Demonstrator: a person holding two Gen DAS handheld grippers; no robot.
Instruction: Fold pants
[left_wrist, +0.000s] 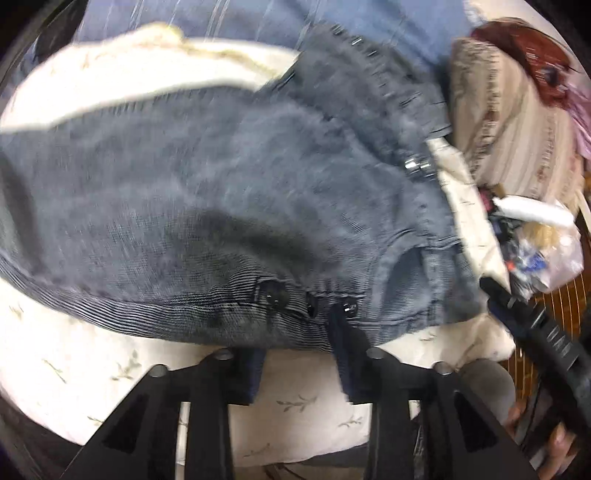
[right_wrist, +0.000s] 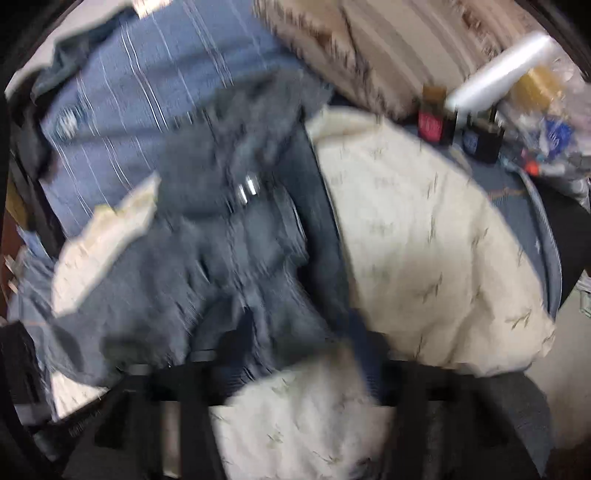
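Grey-blue striped pants lie bunched on a cream leaf-print quilt, waistband with dark buttons nearest me. My left gripper is open, its fingers wide apart at the waistband edge, one tip under the cloth. In the blurred right wrist view the pants fill the left half on the quilt. My right gripper stands open with fingers at the near edge of the pants. The right tool also shows in the left wrist view.
A blue striped sheet lies behind the pants. A beige striped cushion and a clutter of plastic bags and small items sit at the far right. A red-brown fabric lies beyond.
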